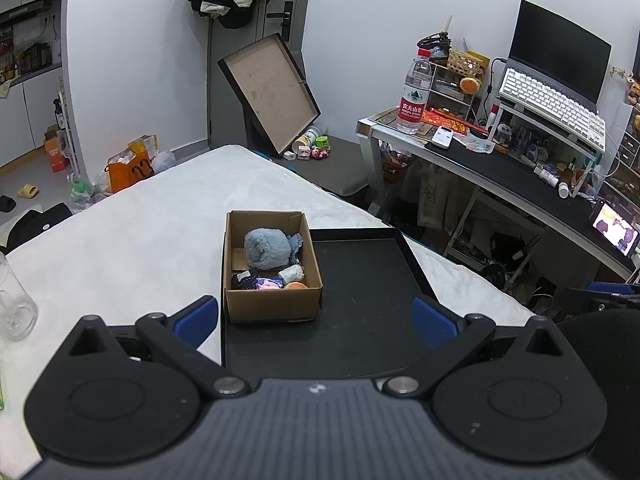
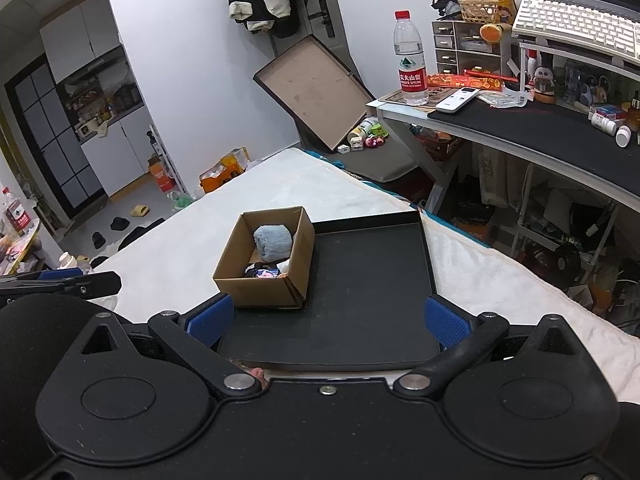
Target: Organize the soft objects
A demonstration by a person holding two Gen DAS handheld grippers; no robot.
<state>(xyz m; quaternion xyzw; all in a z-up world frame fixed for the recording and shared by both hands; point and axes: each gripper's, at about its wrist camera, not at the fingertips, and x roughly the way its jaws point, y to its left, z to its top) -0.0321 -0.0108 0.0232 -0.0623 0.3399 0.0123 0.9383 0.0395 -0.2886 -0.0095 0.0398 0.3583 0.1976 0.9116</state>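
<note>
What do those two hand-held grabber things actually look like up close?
Both look alike: the left gripper and right gripper are matte black plastic, each with two round discs, silver pivot bolts and angled link arms ending in ribbed blue pads. The left body is ridged grey. No cables show.

Left wrist view: mounted behind the blue fingers [image 1: 196, 316], looking forward and down over the black tray [image 1: 360, 280] on the white bed [image 1: 140, 232], close above its near edge, cardboard box [image 1: 272, 304] dead ahead. Right wrist view: same mounting behind its own fingers [image 2: 448, 322], set slightly to the right, box [image 2: 260, 292] seen left of centre, also near. Shared by both: tray [image 2: 360, 280], box, bed [image 2: 320, 184], leaning lid [image 1: 272, 92], water bottle [image 1: 414, 96], bench [image 1: 500, 168] at right.
</note>
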